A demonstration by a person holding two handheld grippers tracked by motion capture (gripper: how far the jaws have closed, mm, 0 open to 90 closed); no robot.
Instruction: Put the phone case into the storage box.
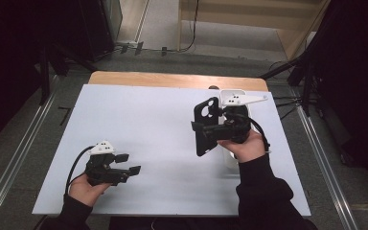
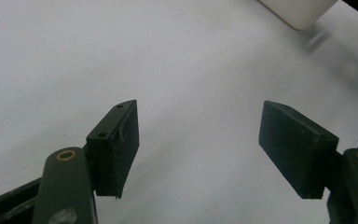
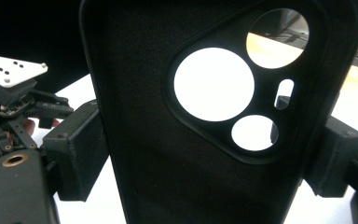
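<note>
At frame right the right hand-held gripper [image 1: 210, 130] clamps a matte black phone case with round camera cutouts [image 1: 206, 125] above the white worktop [image 1: 163, 129], while the left hand-held gripper [image 1: 128, 164] gapes empty at lower left.

Lab: white-topped table [image 1: 124, 120], floor rails [image 1: 14, 158] (trailing cables [image 1: 191, 28])

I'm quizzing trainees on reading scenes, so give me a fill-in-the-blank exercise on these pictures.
1. The right gripper is shut on a black phone ____.
2. The left gripper has its jaws ____, with nothing between them.
3. The case has camera ____ cut through it.
4. The table top is ____ in colour.

Missing words: case; open; holes; white
</note>
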